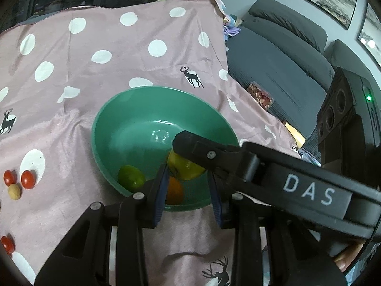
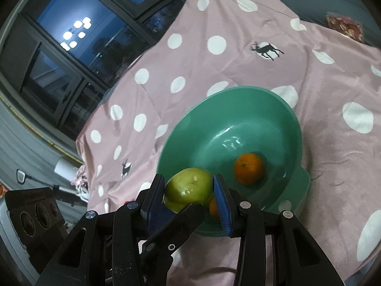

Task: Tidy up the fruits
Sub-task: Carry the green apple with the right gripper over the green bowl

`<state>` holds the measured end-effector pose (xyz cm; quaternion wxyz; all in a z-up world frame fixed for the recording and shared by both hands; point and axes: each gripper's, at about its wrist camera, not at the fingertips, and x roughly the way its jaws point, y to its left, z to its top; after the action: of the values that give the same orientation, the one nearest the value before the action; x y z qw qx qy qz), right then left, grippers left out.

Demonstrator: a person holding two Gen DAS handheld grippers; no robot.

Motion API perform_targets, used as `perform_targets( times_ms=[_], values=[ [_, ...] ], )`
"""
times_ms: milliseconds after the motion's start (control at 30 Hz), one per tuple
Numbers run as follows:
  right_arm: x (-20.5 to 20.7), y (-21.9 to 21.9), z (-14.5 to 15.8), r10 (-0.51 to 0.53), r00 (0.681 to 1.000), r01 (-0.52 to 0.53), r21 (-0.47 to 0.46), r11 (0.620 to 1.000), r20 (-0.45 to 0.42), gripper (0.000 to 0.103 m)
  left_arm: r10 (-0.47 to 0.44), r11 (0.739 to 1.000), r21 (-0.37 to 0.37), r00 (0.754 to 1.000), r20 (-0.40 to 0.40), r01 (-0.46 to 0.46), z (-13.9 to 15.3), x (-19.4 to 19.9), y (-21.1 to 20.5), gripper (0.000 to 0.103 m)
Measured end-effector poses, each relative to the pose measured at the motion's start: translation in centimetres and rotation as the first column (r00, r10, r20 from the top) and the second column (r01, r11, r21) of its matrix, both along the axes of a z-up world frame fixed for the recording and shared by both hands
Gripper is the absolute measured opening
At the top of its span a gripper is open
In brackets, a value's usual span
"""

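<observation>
My right gripper [image 2: 189,199] clamps a green apple [image 2: 188,188] between its blue pads, just above the near rim of the green bowl [image 2: 293,128]. My left gripper [image 1: 188,190] hovers over the same rim, jaws apart, apparently holding nothing. In the bowl lie an orange [image 2: 248,168] and a lime [image 1: 131,177]. Three cherry tomatoes [image 1: 27,179] rest on the pink tablecloth [image 1: 119,54], well left of the bowl.

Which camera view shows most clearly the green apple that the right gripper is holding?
The right wrist view: the green apple sits nearly whole between the right gripper's blue pads, above the green bowl's rim. In the left wrist view the same apple is partly hidden behind the gripper's black finger.
</observation>
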<state>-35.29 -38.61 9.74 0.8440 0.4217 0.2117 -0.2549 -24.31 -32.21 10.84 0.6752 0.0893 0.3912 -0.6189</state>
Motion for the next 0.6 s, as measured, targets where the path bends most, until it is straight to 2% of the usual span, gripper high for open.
perform_targets(
  times_ms=[600],
  values=[
    [-0.7,-1.3,-1.0,-0.087,0.995,0.089,0.047,0.995,-0.045,0.043,-0.054,0.998,0.016,0.997,-0.063,0.055,-1.4,0.2,-1.9,0.032]
  ],
)
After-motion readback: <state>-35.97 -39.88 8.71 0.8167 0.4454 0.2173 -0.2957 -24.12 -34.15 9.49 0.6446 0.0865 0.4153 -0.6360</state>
